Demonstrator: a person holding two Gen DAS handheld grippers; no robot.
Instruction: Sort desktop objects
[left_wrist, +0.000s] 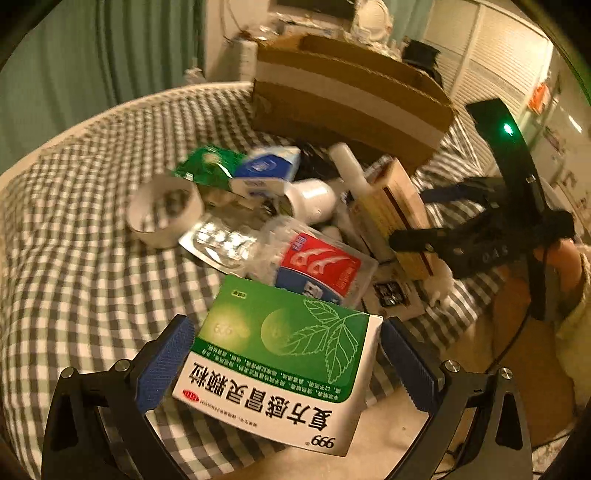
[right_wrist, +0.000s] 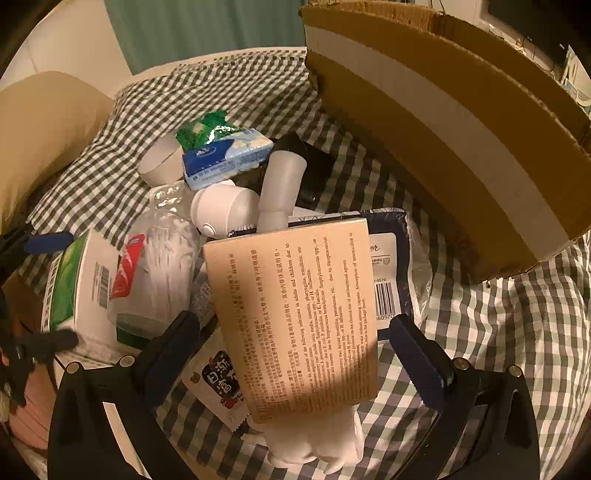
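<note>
Clutter covers our checked cloth (left_wrist: 74, 295). We spread our left gripper (left_wrist: 288, 363) around the green medicine box (left_wrist: 284, 362), released. Our right gripper (right_wrist: 295, 354) gapes around the tan box (right_wrist: 295, 317).

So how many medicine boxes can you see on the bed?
2: green box between the left hand-held gripper's pads, tan box between the right hand-held gripper's. The pile may hide others.

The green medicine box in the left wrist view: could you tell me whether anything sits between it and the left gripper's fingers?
Nothing visible does. The green medicine box lies on top of the clutter, between the open fingers of the left gripper, with a gap showing on each side. The floss pick bag lies just beyond it.
</note>
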